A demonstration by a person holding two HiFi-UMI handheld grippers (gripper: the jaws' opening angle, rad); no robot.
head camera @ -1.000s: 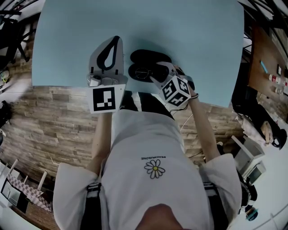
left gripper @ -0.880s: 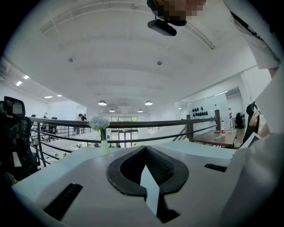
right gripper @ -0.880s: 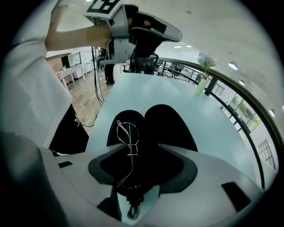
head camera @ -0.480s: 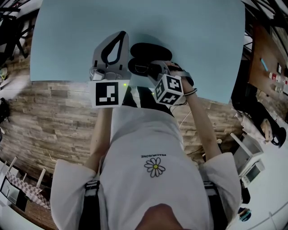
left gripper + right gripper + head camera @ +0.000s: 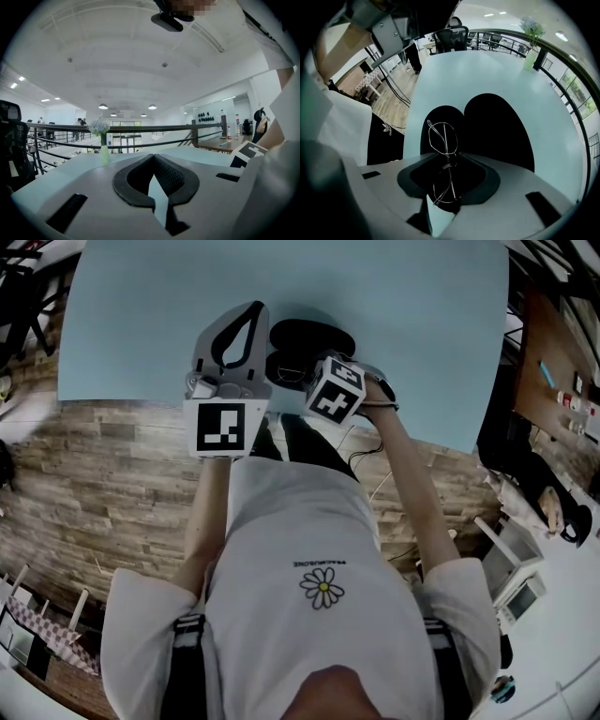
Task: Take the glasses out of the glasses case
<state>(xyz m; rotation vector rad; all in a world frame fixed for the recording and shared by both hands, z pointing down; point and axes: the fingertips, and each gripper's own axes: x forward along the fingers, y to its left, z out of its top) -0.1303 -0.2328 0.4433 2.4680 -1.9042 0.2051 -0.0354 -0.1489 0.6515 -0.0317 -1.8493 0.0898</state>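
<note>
The black glasses case (image 5: 314, 337) lies open on the light blue table (image 5: 394, 296); in the right gripper view its two dark halves (image 5: 497, 126) spread out flat. Thin wire-framed glasses (image 5: 442, 137) stand up from the case. My right gripper (image 5: 450, 158) points steeply down over it and its jaws have just been closing; their tips now pinch the glasses at the bridge. In the head view its marker cube (image 5: 335, 390) hides the tips. My left gripper (image 5: 250, 311) rests just left of the case, shut and holding nothing.
The table's near edge (image 5: 141, 401) runs right by both hands, with wood floor below it. A vase of flowers (image 5: 530, 54) stands at the far side of the table, and an office chair (image 5: 452, 36) beyond it. A railing (image 5: 154, 127) crosses the background.
The right gripper has moved in over the case, tipped further down, and its jaws have come together on the glasses. The left gripper has barely shifted.
</note>
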